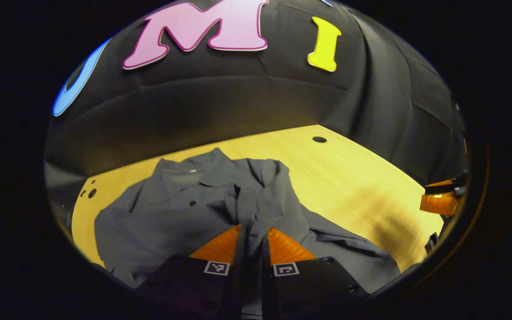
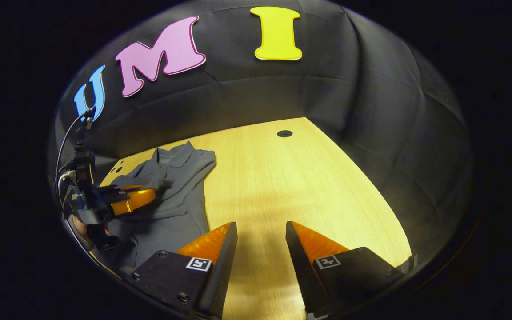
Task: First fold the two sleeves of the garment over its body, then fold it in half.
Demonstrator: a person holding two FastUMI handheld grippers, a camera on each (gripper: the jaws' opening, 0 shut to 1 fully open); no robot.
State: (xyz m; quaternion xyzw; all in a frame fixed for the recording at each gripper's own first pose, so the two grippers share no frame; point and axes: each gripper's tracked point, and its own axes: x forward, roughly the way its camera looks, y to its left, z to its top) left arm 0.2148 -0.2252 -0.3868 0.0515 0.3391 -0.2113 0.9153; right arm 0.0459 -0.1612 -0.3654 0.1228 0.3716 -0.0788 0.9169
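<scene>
On the wooden table (image 1: 349,178) a grey collared shirt (image 1: 171,209) is lying face up, its collar (image 1: 194,171) pointing toward the booth's back wall and a dark button showing on the placket. One sleeve (image 1: 265,195) is lying gathered and creased across the chest, its fabric bunching into ridges, while the shirt's lower part is spreading loosely toward the near edge of the table.

The left gripper (image 1: 252,231) is sitting directly over the garment's middle, its jaws drawn together and pinching a fold of that sleeve cloth between them; the fabric is rising in a narrow pleat right at the fingertips. In the right gripper view, this same gripper is showing at the left, resting over the shirt, with part of a hand beneath it.

The right gripper (image 2: 260,231) is hovering above bare tabletop, well apart from the shirt, which is lying off to its left. Its jaws are standing apart with nothing between them.
</scene>
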